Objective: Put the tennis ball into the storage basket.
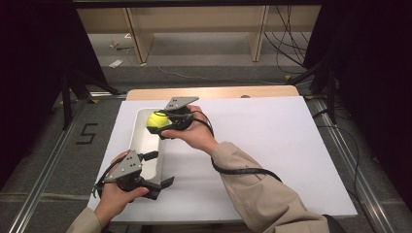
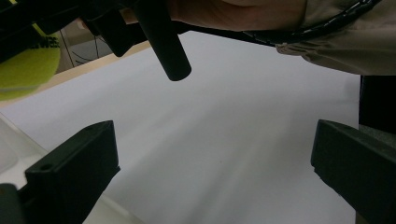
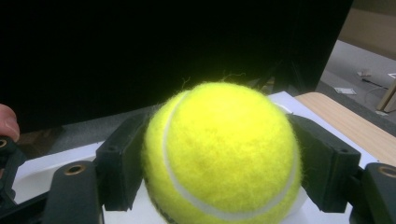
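White board [image 1: 272, 145] covers the table top, and a strip of light wood [image 1: 214, 92] peeks out at its far edge. Dark curtains hang on both sides, and grey floor with black cables lies behind.

A long white tub [image 1: 145, 145] sits on the board at about 9 o'clock from the middle. It runs from near to far.

The right gripper [image 1: 160, 122] is held over the far end of the tub, at about 11 o'clock from the middle of the board. Its two black jaws are squeezed tight on a yellow tennis ball [image 1: 156, 120]. In the right gripper view the ball [image 3: 223, 154] sits right between the jaws, and each pad presses on one side of it. The ball is up in the air above the tub, not touching the bottom as far as the pictures show. A black cable trails from this gripper down along the sleeve [image 1: 262, 189].

The left gripper [image 1: 158, 169] is at about 7 o'clock, just beside the near end of the tub. Its jaws stand wide apart and hold nothing. One jaw reaches over the tub's near rim, and the other is over the board. In the left gripper view, white board lies between the two jaws, and the ball [image 2: 25, 70] shows at 10 o'clock.
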Demonstrator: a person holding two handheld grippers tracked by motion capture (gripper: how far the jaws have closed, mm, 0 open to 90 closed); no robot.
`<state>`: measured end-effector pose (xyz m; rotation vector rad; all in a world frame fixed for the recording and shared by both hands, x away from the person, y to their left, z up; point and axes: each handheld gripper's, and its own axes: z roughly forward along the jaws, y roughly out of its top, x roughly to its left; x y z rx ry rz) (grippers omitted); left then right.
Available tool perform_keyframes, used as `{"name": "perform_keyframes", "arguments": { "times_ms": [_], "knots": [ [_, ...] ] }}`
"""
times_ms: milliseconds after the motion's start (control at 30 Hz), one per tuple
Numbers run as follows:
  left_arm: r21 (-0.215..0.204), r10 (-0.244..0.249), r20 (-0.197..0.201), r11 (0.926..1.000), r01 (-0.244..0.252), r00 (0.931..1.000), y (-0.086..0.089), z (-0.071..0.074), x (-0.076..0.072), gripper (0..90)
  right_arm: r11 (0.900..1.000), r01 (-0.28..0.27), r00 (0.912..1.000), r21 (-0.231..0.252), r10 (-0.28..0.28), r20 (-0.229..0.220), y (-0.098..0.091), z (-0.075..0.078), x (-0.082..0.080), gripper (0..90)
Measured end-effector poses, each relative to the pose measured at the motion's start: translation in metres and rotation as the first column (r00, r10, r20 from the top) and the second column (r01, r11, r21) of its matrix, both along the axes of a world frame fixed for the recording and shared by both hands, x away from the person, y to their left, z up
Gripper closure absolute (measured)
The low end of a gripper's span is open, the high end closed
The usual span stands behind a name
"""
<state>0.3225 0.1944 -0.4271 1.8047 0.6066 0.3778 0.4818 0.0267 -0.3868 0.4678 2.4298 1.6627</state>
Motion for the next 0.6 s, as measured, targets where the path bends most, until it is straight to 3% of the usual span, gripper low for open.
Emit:
{"name": "perform_keyframes", "arguments": {
  "times_ms": [600],
  "knots": [
    [0.000,-0.001,-0.001,1.0000,0.001,1.0000,-0.0002,0.0000,0.0000,0.5,0.9999,-0.009,1.0000,-0.005,0.009,-0.004,0.0084,-0.0001,0.0014,26.5]
  ]
}}
